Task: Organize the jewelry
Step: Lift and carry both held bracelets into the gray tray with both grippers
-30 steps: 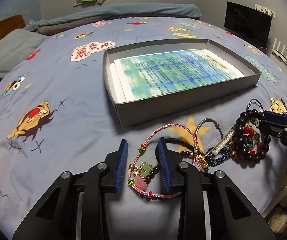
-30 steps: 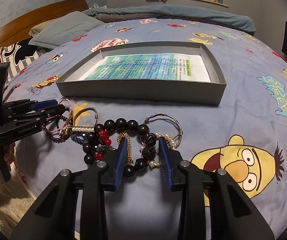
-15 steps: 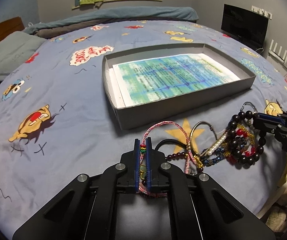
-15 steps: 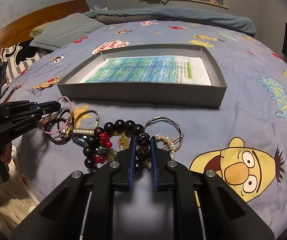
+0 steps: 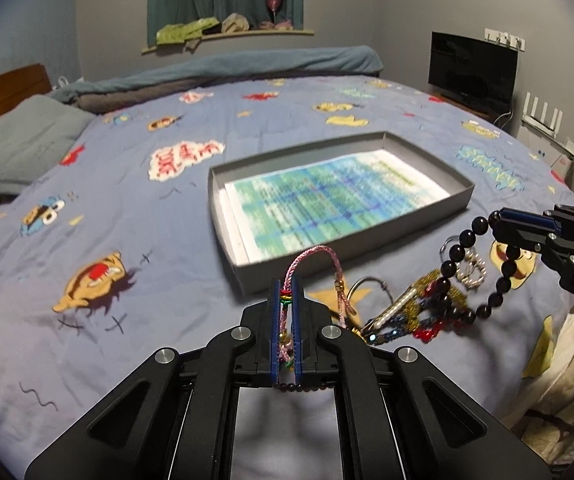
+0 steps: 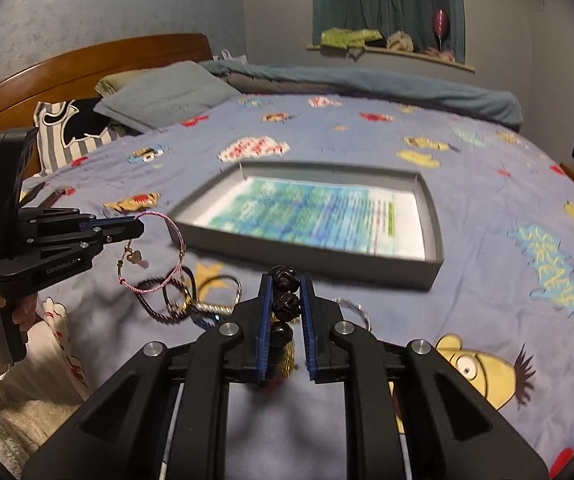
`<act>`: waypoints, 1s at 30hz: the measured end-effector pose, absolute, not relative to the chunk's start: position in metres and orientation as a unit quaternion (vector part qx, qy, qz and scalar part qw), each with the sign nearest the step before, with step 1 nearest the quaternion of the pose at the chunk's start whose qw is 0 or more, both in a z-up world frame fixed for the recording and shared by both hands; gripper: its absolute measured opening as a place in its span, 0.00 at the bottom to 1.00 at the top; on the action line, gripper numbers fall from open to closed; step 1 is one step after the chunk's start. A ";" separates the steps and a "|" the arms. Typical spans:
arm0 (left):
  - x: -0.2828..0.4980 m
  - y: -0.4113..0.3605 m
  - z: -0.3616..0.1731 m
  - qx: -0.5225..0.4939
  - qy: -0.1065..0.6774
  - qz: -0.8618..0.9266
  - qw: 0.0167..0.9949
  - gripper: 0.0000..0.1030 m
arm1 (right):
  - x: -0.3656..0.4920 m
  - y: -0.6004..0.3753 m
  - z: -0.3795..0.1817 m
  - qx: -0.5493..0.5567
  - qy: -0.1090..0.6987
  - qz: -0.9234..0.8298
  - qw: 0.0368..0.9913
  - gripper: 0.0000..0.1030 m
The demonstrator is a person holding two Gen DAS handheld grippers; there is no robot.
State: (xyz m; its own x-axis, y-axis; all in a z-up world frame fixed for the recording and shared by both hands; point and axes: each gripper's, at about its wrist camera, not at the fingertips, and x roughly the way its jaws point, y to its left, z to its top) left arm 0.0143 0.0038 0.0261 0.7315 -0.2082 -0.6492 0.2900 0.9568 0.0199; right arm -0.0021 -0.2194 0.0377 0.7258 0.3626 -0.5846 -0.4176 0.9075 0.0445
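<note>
My left gripper [image 5: 285, 292] is shut on a pink braided cord bracelet [image 5: 314, 253] and holds it above the bed; in the right wrist view the left gripper [image 6: 137, 228] hangs the bracelet [image 6: 175, 232] in the air. My right gripper [image 6: 285, 280] is shut on a black bead bracelet [image 6: 285, 300], lifted off the bedspread; in the left wrist view the right gripper [image 5: 497, 220] dangles that bead loop [image 5: 453, 264]. A tangle of other jewelry [image 5: 407, 312] lies on the bedspread below. The grey tray [image 5: 367, 248] lined with printed paper sits just beyond.
A blue cartoon bedspread [image 5: 107, 220] covers the bed. Pillows [image 6: 167, 92] and a wooden headboard [image 6: 87, 56] are at the far left. A dark screen [image 5: 471, 68] stands at the right wall. The bed's edge runs close under both grippers.
Both grippers closed on their bracelets and have lifted them off the bedspread. The pink cord and the black bead loop now hang in the air, pulled away from the pile.
</note>
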 end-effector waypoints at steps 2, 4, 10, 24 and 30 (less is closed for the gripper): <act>0.012 0.003 0.033 0.061 0.334 -0.136 0.931 0.06 | -0.003 -0.219 0.045 -0.045 0.297 0.212 0.930 0.13; 0.012 0.003 0.038 0.060 0.331 -0.138 0.932 0.06 | -0.004 -0.219 0.053 -0.046 0.289 0.212 0.932 0.13; 0.018 0.005 0.049 0.053 0.327 -0.138 0.933 0.06 | 0.003 -0.222 0.072 -0.058 0.273 0.203 0.939 0.13; 0.103 0.007 0.061 0.053 0.340 -0.108 0.933 0.06 | 0.094 -0.242 0.090 -0.019 0.294 0.172 0.940 0.13; 0.150 -0.004 0.057 0.058 0.356 -0.103 0.927 0.06 | 0.138 -0.240 0.087 -0.025 0.299 0.144 0.943 0.13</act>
State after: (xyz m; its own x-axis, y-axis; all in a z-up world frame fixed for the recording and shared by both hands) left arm 0.1498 -0.0043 0.0569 0.7250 -0.1494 -0.6724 0.2320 0.9721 0.0341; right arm 0.1384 -0.2402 0.0872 0.7797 0.2567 -0.5711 -0.2864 0.9573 0.0392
